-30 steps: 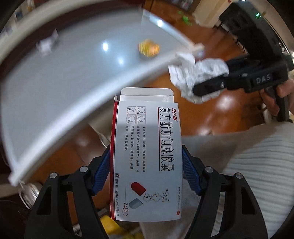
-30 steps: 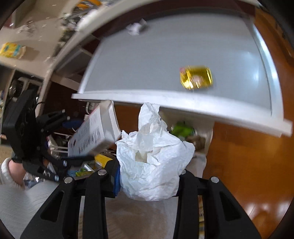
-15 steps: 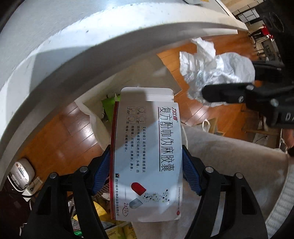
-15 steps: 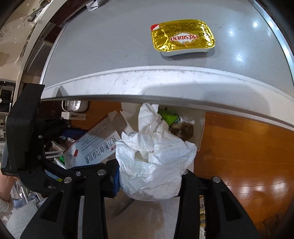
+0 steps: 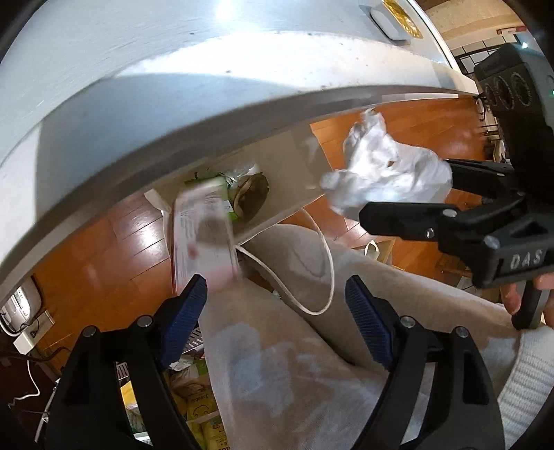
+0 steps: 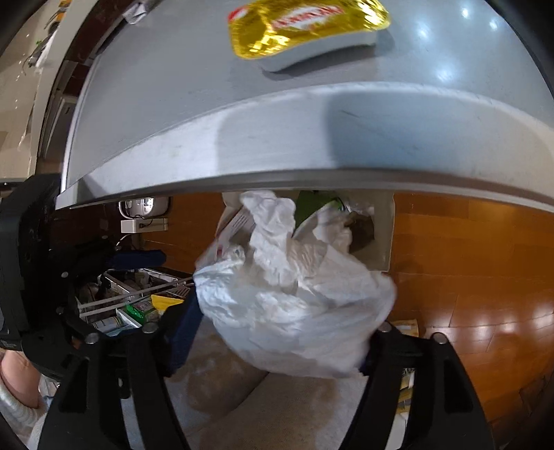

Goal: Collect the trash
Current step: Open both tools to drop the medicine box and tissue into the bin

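My left gripper (image 5: 277,297) points down past the grey table's edge (image 5: 207,114), its jaws opening with nothing between the blue pads. The white medicine box (image 5: 202,239) is free of the gripper, blurred, just over the white bin (image 5: 294,155) that holds green and brown trash. In the right wrist view my right gripper (image 6: 280,332) is opening too. The crumpled white bag (image 6: 294,294) sits loose and blurred between its fingers above the bin (image 6: 384,235). The left wrist view shows that bag (image 5: 387,173) at the right gripper's (image 5: 408,187) tips.
A gold-foil butter packet (image 6: 304,24) lies on the grey table (image 6: 173,104) near its edge. A person's lap in beige trousers (image 5: 294,363) with a white drawstring (image 5: 322,270) is below. A wire basket of packets (image 6: 131,294) stands left on the wooden floor (image 6: 467,259).
Both grippers came down below the table's edge over the bin and their jaws spread. The medicine box left the left gripper and drops away; the white bag has come loose.
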